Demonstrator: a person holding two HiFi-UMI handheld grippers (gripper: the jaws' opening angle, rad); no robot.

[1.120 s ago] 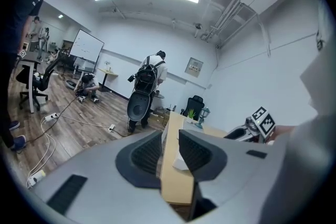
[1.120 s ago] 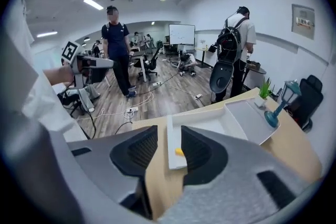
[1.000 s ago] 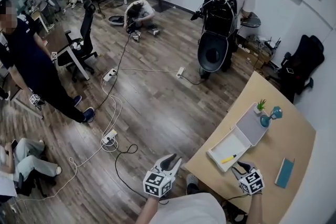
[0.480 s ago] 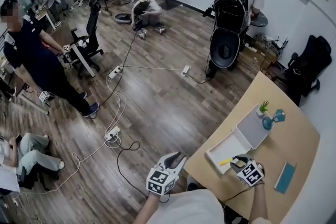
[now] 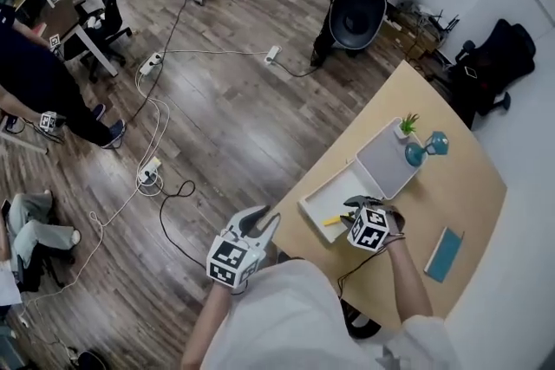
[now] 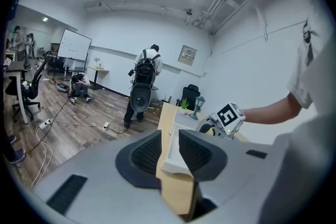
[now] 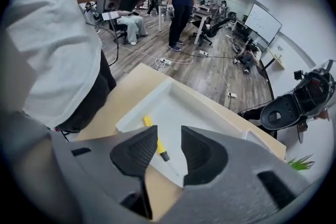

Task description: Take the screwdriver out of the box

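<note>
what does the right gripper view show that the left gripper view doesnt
Only the right gripper view: the yellow-handled screwdriver lying in the white box, seen past that gripper's open tongs. Only the left gripper view: the right gripper at the box, and a teal lantern near the table's far end. Both: the box, the wooden table and the potted plant.

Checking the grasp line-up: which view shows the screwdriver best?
The right gripper view: the screwdriver lies in the box just beyond the open right gripper. The head view shows only a yellow speck; the left gripper view shows only the box's wall.
</note>
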